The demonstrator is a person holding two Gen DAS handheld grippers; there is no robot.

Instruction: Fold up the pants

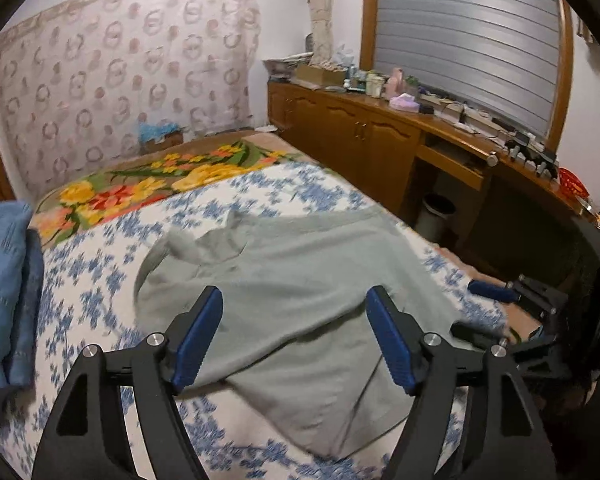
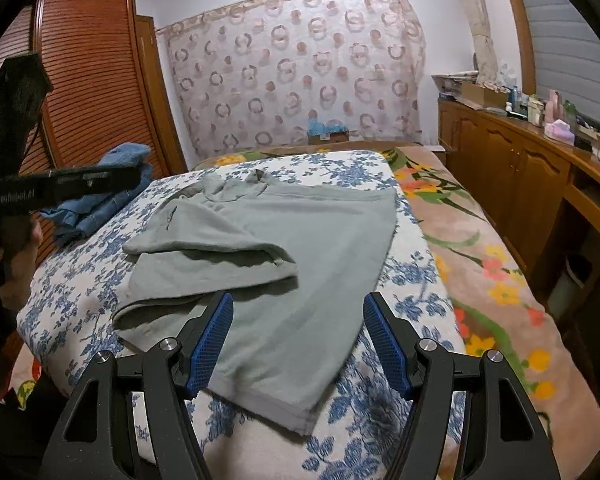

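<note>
Both your grippers are spread wide and carrying nothing. The left gripper [image 1: 294, 338] hovers with the grey-green pants [image 1: 284, 280] directly ahead and below its fingers; the right gripper [image 2: 298, 344] has the pants [image 2: 268, 248] straight in front too, a hemmed leg end lying just under and between its blue pads [image 2: 210, 346].

The pants lie spread on the blue floral bedspread [image 2: 380, 412], one leg partly doubled over itself to the left of your right tool, the waist end bunched at the far side.

Judging by the soft rolls and rounded creases, this is a thick, fleecy knit: light, limp, not slippery, and likely to sag and drag if you lift only one layer. I'd pinch at the stitched hem ahead of the right tool, where the fabric is firmest, and take the waistband or outer seam with the left, gathering both layers.

The ribbed pads should bite well. Beyond the left tool sits a heap of blue denim [image 1: 4, 280]; keep the fold clear of it.
</note>
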